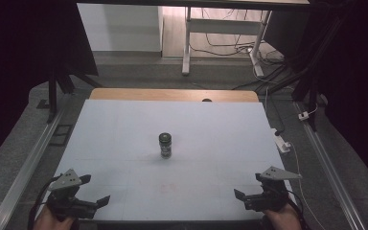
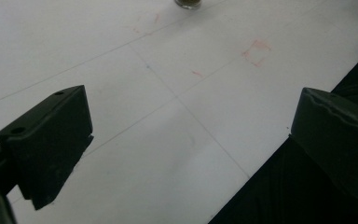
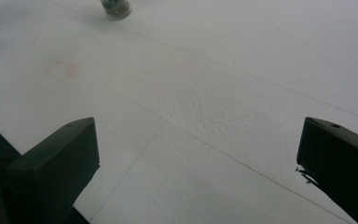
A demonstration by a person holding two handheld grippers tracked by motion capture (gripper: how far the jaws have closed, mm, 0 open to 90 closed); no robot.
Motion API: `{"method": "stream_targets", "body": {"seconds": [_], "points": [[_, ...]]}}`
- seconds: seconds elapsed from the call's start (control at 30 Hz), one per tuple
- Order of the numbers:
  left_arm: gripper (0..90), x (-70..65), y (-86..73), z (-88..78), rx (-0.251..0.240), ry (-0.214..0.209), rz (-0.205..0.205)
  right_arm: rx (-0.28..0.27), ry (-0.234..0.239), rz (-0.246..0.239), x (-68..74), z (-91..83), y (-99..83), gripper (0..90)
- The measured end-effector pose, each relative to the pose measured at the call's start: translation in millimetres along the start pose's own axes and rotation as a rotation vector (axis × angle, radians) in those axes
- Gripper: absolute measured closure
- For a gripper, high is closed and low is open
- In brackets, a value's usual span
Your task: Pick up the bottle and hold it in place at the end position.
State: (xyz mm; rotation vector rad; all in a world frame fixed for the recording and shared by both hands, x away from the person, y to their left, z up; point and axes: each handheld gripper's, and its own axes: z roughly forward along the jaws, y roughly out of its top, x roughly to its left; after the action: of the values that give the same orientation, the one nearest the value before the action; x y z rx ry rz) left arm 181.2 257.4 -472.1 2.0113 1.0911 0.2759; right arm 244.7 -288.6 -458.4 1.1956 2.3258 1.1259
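While jar [image 1: 166, 145] stands midtable, margins wide.

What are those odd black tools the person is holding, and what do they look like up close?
Each hand holds a black two-jaw gripper: the left gripper and right gripper. Both carry a grey three-cornered plate on top and trail a dark cable. Their jaws are blocky black pads; screw holes show on some.

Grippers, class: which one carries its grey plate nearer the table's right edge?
The right gripper; the left gripper sits at the opposite near corner.
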Motion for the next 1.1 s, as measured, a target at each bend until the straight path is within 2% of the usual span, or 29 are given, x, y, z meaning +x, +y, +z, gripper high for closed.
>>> {"method": "stream_targets", "body": {"seconds": [0.27,0.4,0.6,0.67,0.87,0.97,1.1], "points": [[0.0,4.0,11.3,11.6,-0.04,-0.052,0.009,0.005,0.004,0.002,0.0,0.5,0.2,0.0],[0.0,4.2,16.1,18.7,-0.033,-0.07,-0.002,0.007,0.006,-0.001,0.1,0.7,0.3,0.0],[0.0,3.8,24.1,28.1,-0.038,-0.081,0.013,0.01,0.007,-0.003,0.1,0.8,0.4,0.0],[0.1,4.1,28.0,31.6,-0.022,-0.087,0.008,0.008,0.008,-0.004,0.1,0.9,0.3,0.0],[0.3,4.1,38.3,45.4,-0.019,-0.077,0.051,0.01,0.009,-0.006,0.4,1.1,0.4,0.0],[0.0,4.3,43.7,53.8,-0.001,-0.07,0.067,0.011,0.011,-0.006,0.7,1.2,0.4,0.0],[0.0,4.8,51.3,63.8,-0.001,-0.058,0.074,0.012,0.011,-0.006,0.7,1.3,0.5,0.0]]}}
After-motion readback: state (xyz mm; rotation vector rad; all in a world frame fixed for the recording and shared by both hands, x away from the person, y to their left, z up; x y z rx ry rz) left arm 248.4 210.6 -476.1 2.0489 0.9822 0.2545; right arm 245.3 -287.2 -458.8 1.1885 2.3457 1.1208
